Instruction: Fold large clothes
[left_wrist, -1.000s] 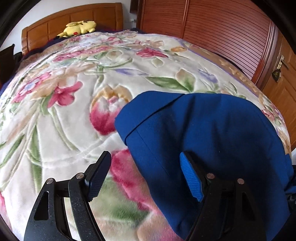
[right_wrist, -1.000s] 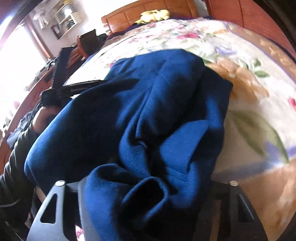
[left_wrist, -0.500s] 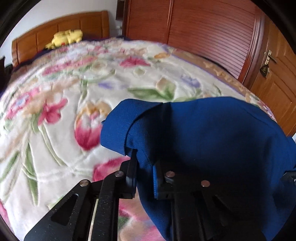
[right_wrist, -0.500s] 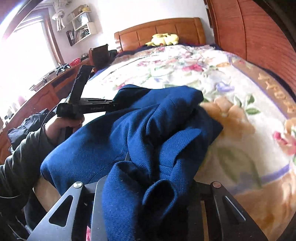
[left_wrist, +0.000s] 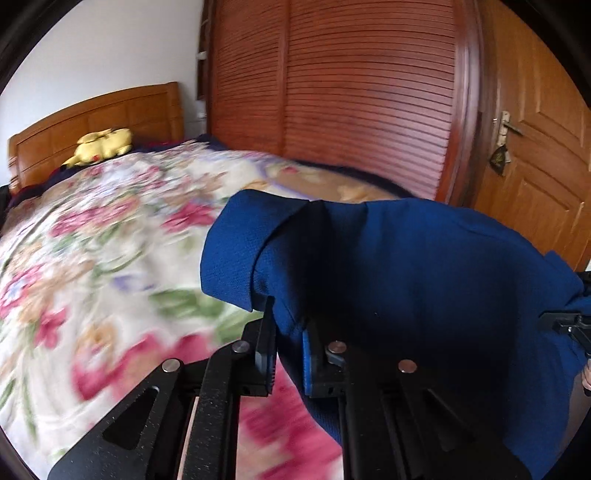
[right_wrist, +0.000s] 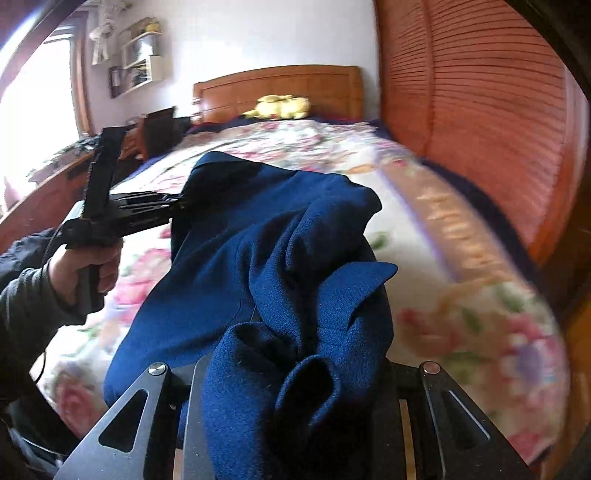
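A dark blue knit garment (left_wrist: 424, 266) hangs between both grippers, lifted above the floral bedspread (left_wrist: 92, 258). My left gripper (left_wrist: 288, 332) is shut on one edge of the garment, near a folded corner. In the right wrist view the garment (right_wrist: 280, 251) is bunched over my right gripper (right_wrist: 291, 373), which is shut on it; its fingertips are hidden under the cloth. The left gripper (right_wrist: 177, 205) shows there too, held in a hand and gripping the garment's far corner.
A yellow plush toy (left_wrist: 101, 146) lies by the wooden headboard (left_wrist: 99, 118). A slatted wooden wardrobe (left_wrist: 369, 99) runs along the bed's right side, with a door (left_wrist: 535, 155) beyond. A desk and shelves (right_wrist: 140, 55) stand at the left.
My left gripper closed on the garment's edge. Both grippers have risen, lifting the garment off the bedspread, and the views have tilted up toward the headboard and wardrobe.
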